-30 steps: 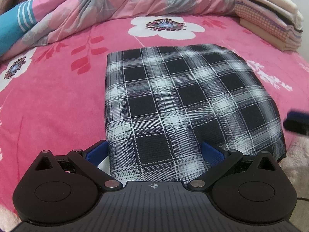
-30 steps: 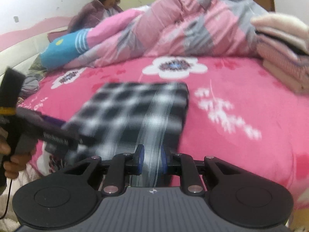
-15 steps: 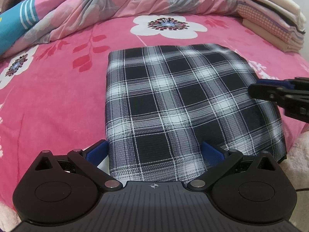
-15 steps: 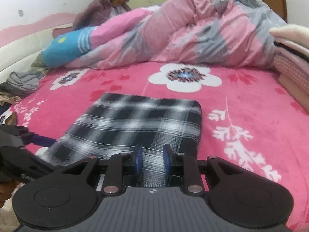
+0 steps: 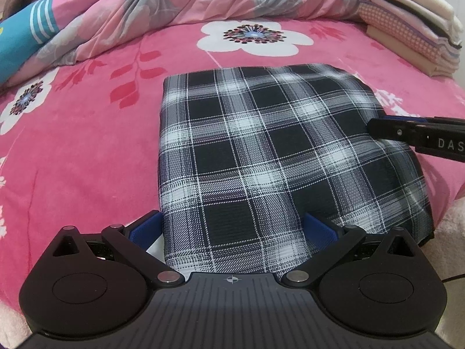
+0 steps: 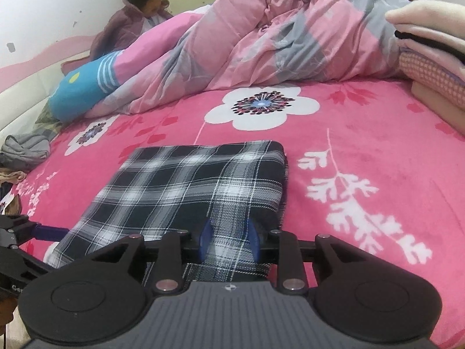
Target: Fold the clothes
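Even, soft indoor light; sharp centre, heavy fisheye bend at the rims

Both views are bright and evenly lit, with no hard shadows on the pink bedsheet and only a thin dark line under the right edge of the plaid cloth. No glare shows. The cloth's checks are crisp in the middle; beyond it the bed edges curve steeply, and the frame corners darken. The folded stack right of the cloth looks soft.

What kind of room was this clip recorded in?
Most likely a home bedroom: a bed with a pink floral fleece sheet, a crumpled pink-and-grey quilt at its far side, and a stack of folded pastel clothes near the folded black-and-white plaid garment.
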A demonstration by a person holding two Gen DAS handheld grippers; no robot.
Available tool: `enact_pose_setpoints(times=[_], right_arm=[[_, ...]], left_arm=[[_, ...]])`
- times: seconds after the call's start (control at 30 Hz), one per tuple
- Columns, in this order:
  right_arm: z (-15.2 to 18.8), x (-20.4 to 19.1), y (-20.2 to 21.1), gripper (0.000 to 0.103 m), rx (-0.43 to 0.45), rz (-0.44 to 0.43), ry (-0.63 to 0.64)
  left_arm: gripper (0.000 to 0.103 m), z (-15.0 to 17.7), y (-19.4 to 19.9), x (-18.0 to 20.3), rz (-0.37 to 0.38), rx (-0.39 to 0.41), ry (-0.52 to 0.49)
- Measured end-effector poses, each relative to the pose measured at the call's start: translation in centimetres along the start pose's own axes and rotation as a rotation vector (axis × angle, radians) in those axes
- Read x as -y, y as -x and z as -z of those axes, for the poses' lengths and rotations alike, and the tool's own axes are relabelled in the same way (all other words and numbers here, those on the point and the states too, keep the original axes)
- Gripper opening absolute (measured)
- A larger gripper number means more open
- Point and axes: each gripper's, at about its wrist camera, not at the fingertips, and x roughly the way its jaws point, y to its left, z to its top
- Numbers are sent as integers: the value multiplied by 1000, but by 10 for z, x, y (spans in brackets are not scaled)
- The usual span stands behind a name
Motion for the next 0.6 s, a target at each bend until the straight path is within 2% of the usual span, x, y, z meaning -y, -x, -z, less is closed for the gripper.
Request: enact_pose_setpoints(times=[0.27,0.4,0.5,0.53,0.57,0.6], right_arm=[[-1,0,-2,33,-1,3,-10],[-5,6,-1,35,-6,-19,-43],[-7,22,5,41,12,-77,-132],[-7,31,8,47,21,-102,-173],[-8,41,9,58,27,-127,-220],[-8,52,10,63,33,-153,-267]], left_arm=[[103,-1,1,3,-7,-1,-3],[103,2,6,-4,24,38,5],[103,7,16,-21,80,109,64],[103,8,19,-30,97,137,99],[103,8,21,-40,113,164,135],[103,8,21,-51,132,180,173]])
